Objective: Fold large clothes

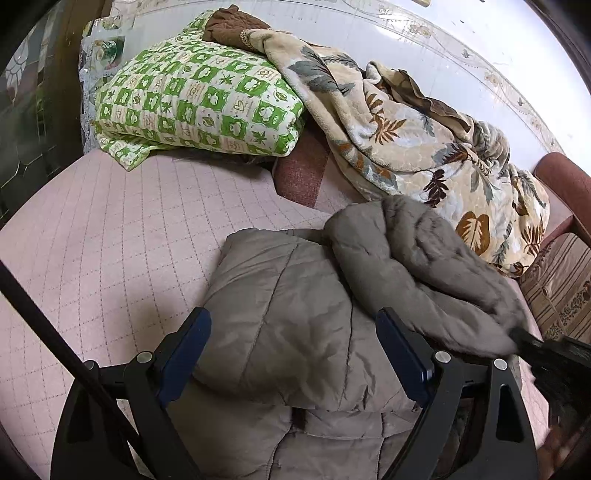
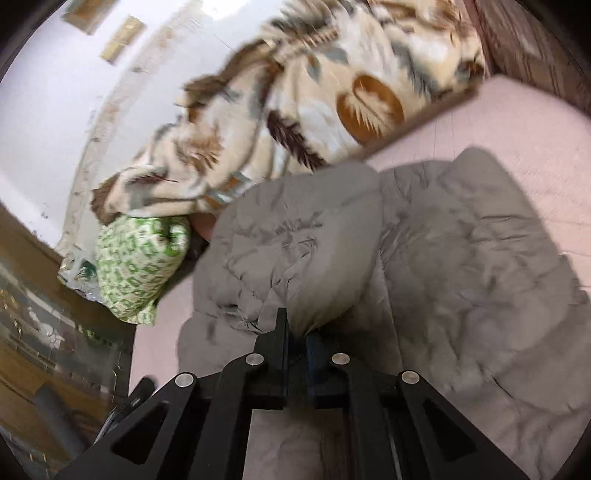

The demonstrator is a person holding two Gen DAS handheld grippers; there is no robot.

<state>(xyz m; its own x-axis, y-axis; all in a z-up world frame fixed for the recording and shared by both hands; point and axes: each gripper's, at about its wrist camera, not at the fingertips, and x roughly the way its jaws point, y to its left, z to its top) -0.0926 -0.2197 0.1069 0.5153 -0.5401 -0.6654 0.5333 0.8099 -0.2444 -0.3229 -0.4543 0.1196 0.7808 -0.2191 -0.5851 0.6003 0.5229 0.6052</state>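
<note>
Grey quilted jacket point(image 1: 295, 325) spread on the pink quilted bed cover point(image 1: 110, 229), close under both cameras. Left gripper point(image 1: 293, 325) held just over the jacket body, fingers wide apart with nothing between them. Right gripper point(image 2: 297, 326) pinched tight on a bunched fold of the sleeve point(image 2: 314, 258), lifting it across the jacket. Beyond the jacket, a leaf-print blanket point(image 1: 406, 140) heaped along the white wall point(image 1: 424, 40). Beside that, further left, a green-and-white patterned pillow point(image 1: 192, 99) with a brown cloth point(image 1: 232, 29) on top. Right wrist view blurred
</note>
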